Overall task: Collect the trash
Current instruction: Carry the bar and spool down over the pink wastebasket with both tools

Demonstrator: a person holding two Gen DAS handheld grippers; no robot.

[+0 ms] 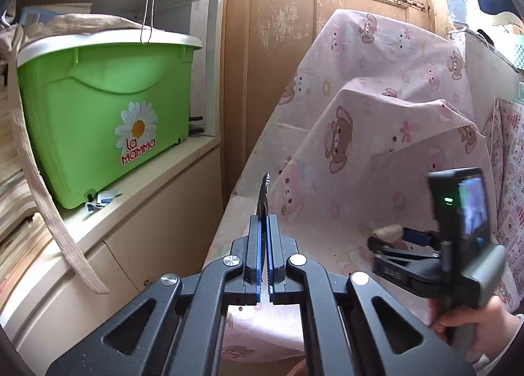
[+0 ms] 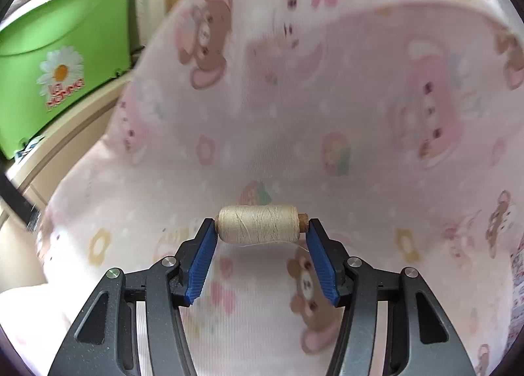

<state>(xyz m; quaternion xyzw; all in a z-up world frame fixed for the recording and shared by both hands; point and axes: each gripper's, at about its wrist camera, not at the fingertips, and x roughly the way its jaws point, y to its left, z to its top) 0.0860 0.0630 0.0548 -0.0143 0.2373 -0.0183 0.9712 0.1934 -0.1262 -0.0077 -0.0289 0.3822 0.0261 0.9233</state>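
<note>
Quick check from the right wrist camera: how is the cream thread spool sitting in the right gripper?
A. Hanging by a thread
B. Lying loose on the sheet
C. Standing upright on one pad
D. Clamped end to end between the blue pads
D: the cream thread spool lies crosswise in the right gripper, one end against each of the blue pads.

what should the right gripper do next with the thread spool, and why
Probably carry it off toward wherever the trash goes; no bin shows in either view. The right gripper already clamps the thread spool end to end, lifted above the pink sheet, while the left gripper pinches a thin wrapper.
</note>
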